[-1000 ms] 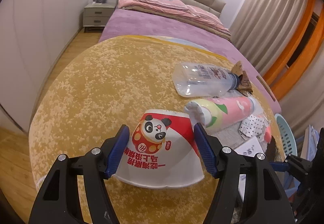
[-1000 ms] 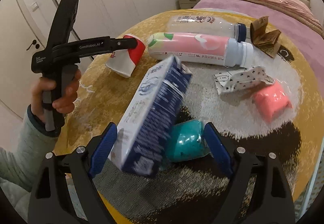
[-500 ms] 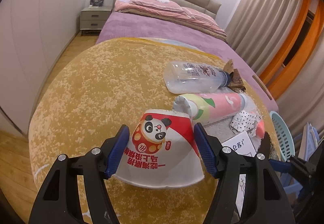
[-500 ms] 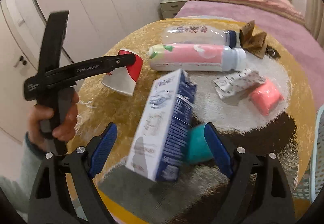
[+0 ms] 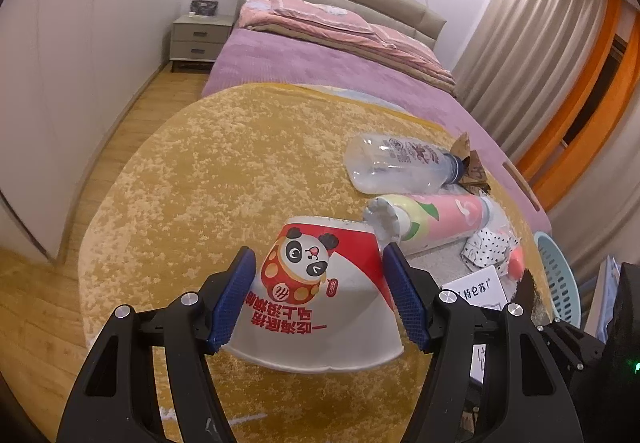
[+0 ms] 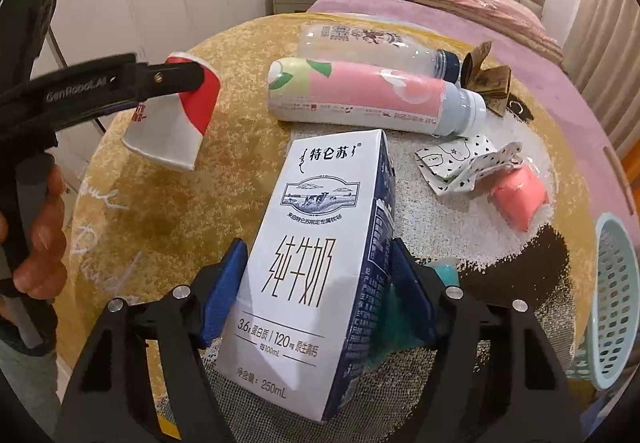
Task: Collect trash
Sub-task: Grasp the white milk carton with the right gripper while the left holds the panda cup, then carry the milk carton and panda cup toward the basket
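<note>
Item: milk carton (image 6: 320, 263), clamped in your right tongs (image 6: 316, 291), long axis pointing to 12 o'clock. Item: paper cup (image 5: 320, 295), clamped in your left tongs (image 5: 318, 295), lifted off the worktop (image 5: 240, 163). Destination: basket (image 6: 616, 303), at 3 o'clock, nearer your right hand.

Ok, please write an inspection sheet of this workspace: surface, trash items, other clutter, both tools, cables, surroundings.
Surface: round table under a gold-patterned cloth.
Job's things: panda paper cup, milk carton, clear bottle, pink bottle, brown folded paper, dotted wrapper, pink lump, teal object partly hidden.
Clutter: nothing seen.
Grippers: left tool shut on the cup; right tool shut on the carton.
Cables: nothing seen.
Surroundings: light blue basket, bed, nightstand, wardrobes, curtains.
</note>
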